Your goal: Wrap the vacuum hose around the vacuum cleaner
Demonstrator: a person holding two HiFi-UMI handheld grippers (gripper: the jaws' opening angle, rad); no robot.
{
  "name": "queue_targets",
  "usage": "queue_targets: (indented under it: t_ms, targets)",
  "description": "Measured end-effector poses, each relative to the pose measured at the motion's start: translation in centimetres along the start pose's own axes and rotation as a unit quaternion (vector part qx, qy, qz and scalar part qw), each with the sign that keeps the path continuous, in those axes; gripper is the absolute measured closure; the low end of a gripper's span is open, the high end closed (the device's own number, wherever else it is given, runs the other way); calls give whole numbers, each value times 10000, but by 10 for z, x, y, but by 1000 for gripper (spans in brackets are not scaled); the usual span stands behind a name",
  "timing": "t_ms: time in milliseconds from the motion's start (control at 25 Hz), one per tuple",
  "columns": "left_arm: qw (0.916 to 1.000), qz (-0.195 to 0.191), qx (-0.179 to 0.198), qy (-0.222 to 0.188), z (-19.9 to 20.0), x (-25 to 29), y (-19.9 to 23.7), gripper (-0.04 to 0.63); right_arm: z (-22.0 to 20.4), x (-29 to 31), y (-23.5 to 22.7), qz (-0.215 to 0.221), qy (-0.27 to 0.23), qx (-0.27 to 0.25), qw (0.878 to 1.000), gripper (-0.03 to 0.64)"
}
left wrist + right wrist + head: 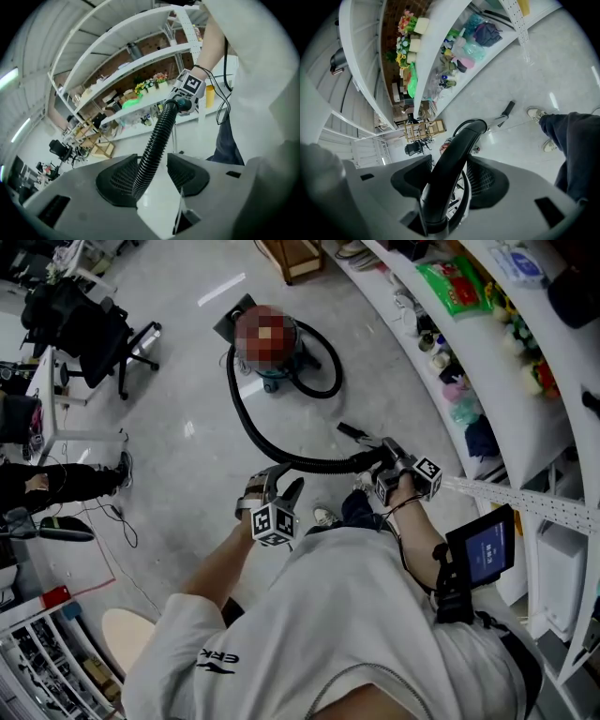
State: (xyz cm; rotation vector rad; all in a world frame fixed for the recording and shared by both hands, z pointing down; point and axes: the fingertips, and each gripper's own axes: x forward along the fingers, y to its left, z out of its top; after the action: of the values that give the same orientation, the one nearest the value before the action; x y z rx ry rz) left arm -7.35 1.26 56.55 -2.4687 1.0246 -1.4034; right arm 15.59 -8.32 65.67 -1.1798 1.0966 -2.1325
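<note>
The vacuum cleaner [277,376] stands on the grey floor at the top middle of the head view, partly under a blurred patch. Its black ribbed hose [251,423] loops off to the left and back to my right gripper [382,460], which is shut on the hose's curved black handle tube [452,164]. A short wand tip [352,432] sticks out past it. My left gripper [284,482] sits lower left of the right one, open. The hose [157,140] passes loosely between its pads, with a gap on one side, and runs up to the right gripper [182,103].
Curved white shelves [487,362] full of small goods line the right side. An office chair [94,334] and desks stand at the far left, with cables [117,517] on the floor. A wooden crate [295,257] lies behind the vacuum. The person's shoe [325,517] is below the grippers.
</note>
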Motion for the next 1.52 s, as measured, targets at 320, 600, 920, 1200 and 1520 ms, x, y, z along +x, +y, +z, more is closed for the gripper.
queue_targets:
  t_ms: [320,600,920,1200,1520]
  targets:
    - [9906,-939,824,558,2,58,-2,379,18,10,9,-242,197,-262,9992,383]
    - [9791,-1646,672,989,-6,88,-34,387,39,12,36,-397,410,-924,9941,401]
    - [9830,-1589,111,916,28,118,-31,423,79,29,81,-264,664,-1440,9870,410]
    - [9836,-1569,-176,875,51,140,-14,439,99,60,114,-235,1045,-1632,9808,411]
    - [9836,-1542,-409,842,66,150,11,443,106,101,146,-194,1301,-1806,9747,411]
